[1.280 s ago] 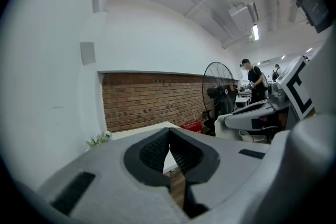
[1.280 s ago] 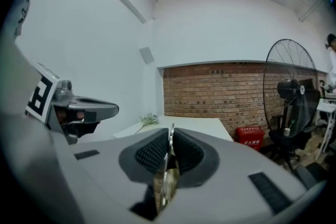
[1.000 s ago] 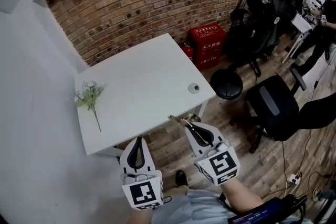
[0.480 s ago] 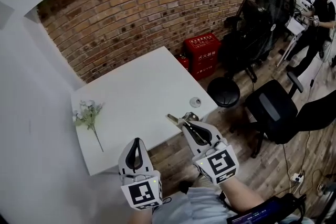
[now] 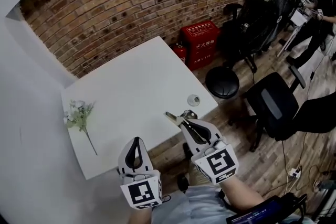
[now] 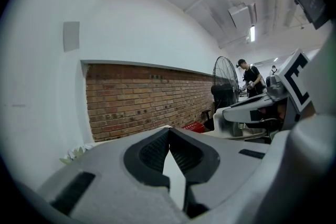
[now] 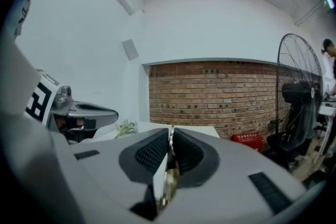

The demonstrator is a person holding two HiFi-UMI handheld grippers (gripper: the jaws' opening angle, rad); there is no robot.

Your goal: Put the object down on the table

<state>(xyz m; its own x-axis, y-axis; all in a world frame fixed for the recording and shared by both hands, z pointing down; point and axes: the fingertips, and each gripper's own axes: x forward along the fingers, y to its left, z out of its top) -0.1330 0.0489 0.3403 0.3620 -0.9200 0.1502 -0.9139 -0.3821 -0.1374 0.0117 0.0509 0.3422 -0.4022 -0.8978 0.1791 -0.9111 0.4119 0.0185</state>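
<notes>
Carry-in step: right claw (image 5: 185, 122) clenched on a thin brassy piece (image 5: 172, 116) by the table (image 5: 131, 81) edge, left claw (image 5: 137, 140) clenched empty; next, lower and release.

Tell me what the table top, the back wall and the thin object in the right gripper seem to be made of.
Table top: smooth matte white, probably laminate or painted board.
Back wall: bare red-brown brick, mortar lines visible.
Thin object: yellowish with a shine, probably metal; too small to be sure.
</notes>
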